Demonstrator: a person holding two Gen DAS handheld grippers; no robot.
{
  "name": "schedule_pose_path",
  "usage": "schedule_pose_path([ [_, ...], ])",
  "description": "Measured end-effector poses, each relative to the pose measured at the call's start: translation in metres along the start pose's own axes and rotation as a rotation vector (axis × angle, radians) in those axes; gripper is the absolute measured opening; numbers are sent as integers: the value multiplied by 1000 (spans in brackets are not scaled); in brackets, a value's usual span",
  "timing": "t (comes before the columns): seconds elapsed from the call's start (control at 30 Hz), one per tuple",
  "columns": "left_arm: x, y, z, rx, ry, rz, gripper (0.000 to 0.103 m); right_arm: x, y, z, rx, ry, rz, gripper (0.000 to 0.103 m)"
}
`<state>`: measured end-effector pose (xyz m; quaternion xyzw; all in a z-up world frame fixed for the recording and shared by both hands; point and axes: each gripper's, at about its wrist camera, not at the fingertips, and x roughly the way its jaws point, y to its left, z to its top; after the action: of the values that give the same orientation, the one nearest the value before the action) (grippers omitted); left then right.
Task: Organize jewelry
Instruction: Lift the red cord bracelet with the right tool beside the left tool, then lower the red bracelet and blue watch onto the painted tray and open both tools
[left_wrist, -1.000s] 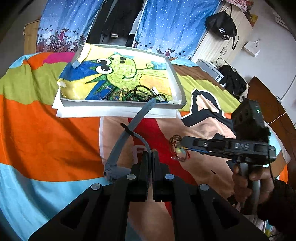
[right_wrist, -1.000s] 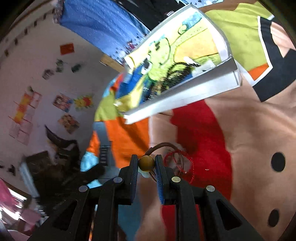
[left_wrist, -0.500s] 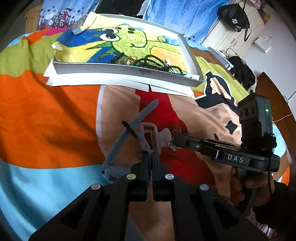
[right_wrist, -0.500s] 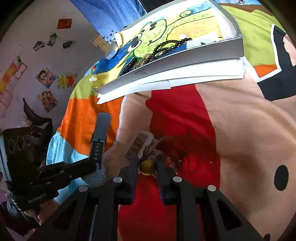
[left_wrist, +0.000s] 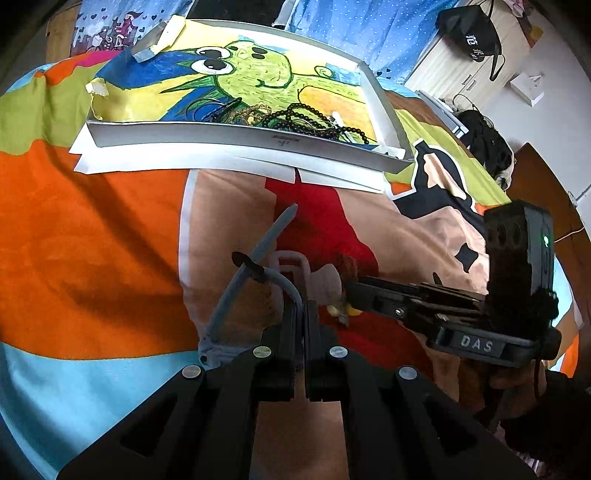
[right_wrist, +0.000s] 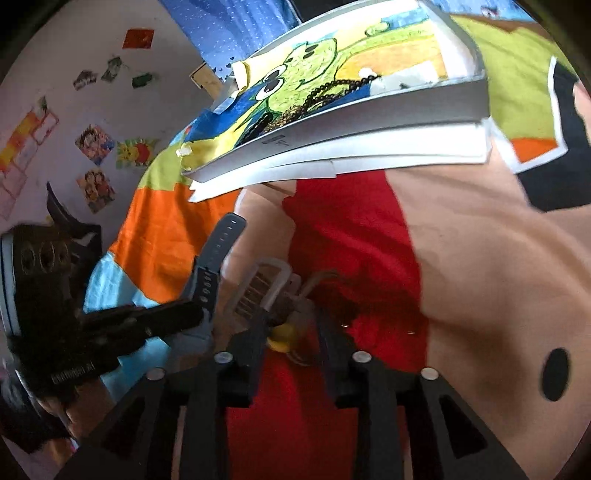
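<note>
Left wrist view: left claw (left_wrist: 303, 314) clamped on grey watch strap (left_wrist: 236, 295), frame centre. Right claw (right_wrist: 291, 325) jaws opening, yellow bead (right_wrist: 282, 334) between them, on the bed (right_wrist: 480, 258). Tray (left_wrist: 240, 138) upper frame.

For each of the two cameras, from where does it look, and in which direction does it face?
Left wrist: on the left gripper, facing down over the bedspread toward the tray; its jaws are shut on a grey watch strap; the right gripper and a hand show.
Right wrist: on the right gripper, facing down at the bedspread; jaws opening around a yellow bead; the left gripper shows.
Shared: tray, strap, bedspread.
</note>
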<state>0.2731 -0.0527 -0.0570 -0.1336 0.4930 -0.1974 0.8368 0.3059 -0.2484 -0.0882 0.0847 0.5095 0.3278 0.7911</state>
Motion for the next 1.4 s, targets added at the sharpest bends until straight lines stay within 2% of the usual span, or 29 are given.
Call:
schedule_pose_path([
  [0.23, 7, -2, 3, 10, 3, 12, 1, -13, -10, -3, -85, -34, -164, 30],
  [0.37, 9, -1, 5, 8, 5, 16, 1, 0, -17, 4, -127, -12, -218, 30],
  [0.57, 10, 0, 8, 6, 7, 20, 1, 24, -20, 7, -142, 59, -174, 30],
  [0.7, 9, -1, 7, 13, 8, 22, 2, 25, -21, 6, -138, 65, -173, 30],
  [0.8, 9, -3, 7, 16, 7, 24, 1, 25, -19, 2, -149, 62, -206, 5],
  [0.83, 8, -4, 7, 17, 5, 24, 1, 23, -19, 1, -142, 57, -207, 4],
  [1.1, -7, -11, 11, 29, -32, 5, 2, -25, 9, 9, -180, -85, -200, 3],
  [1.23, -17, -15, 17, 28, -54, -10, 2, -49, 28, 28, -208, -153, -184, 3],
  [1.4, -35, -18, 39, 49, -100, -12, 1, -62, 46, 55, -217, -186, -145, 3],
])
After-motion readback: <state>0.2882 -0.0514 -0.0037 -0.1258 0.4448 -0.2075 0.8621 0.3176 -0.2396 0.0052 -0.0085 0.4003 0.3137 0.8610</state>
